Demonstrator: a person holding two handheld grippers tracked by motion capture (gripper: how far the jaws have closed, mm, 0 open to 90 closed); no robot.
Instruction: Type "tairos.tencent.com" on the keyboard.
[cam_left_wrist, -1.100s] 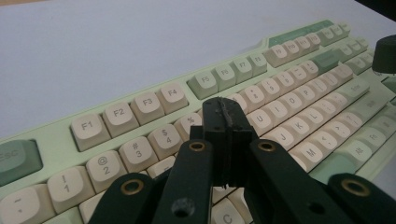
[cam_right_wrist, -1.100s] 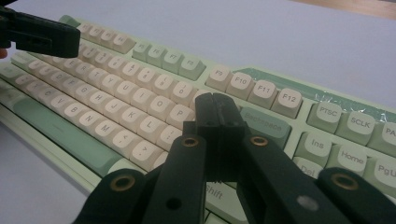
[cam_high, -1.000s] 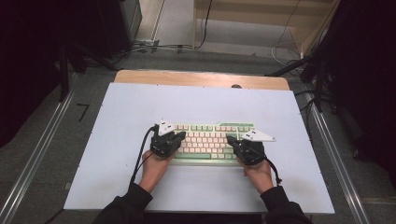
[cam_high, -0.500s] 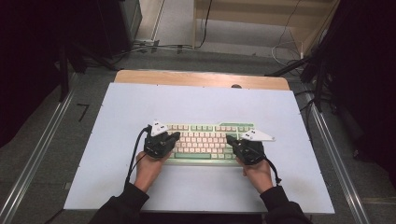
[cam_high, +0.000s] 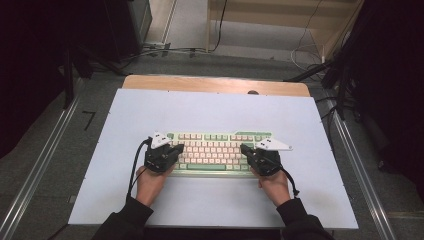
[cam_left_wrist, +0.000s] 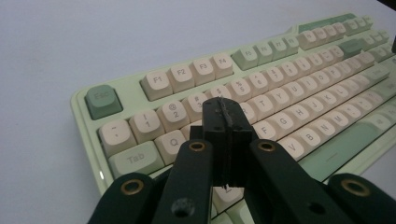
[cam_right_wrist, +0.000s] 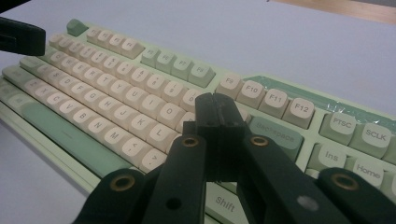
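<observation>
the keyboard (cam_high: 215, 150) lies on the pale blue-grey mat (cam_high: 215, 110), near the mat's front edge and midway between its sides. its case is a smooth mint-green plastic slab with rounded corners; the keycaps are matte cream, sculpted and slightly dished, with darker green caps for esc, tab, the long space bar and backspace. the left gripper (cam_high: 176, 148) hovers over the keyboard's left end, its black jaws pressed together with nothing between them. the right gripper (cam_high: 245, 148) hangs over the keyboard's right end, jaws likewise closed on nothing. both have hard black ribbed pads and brass-ringed pivots.
</observation>
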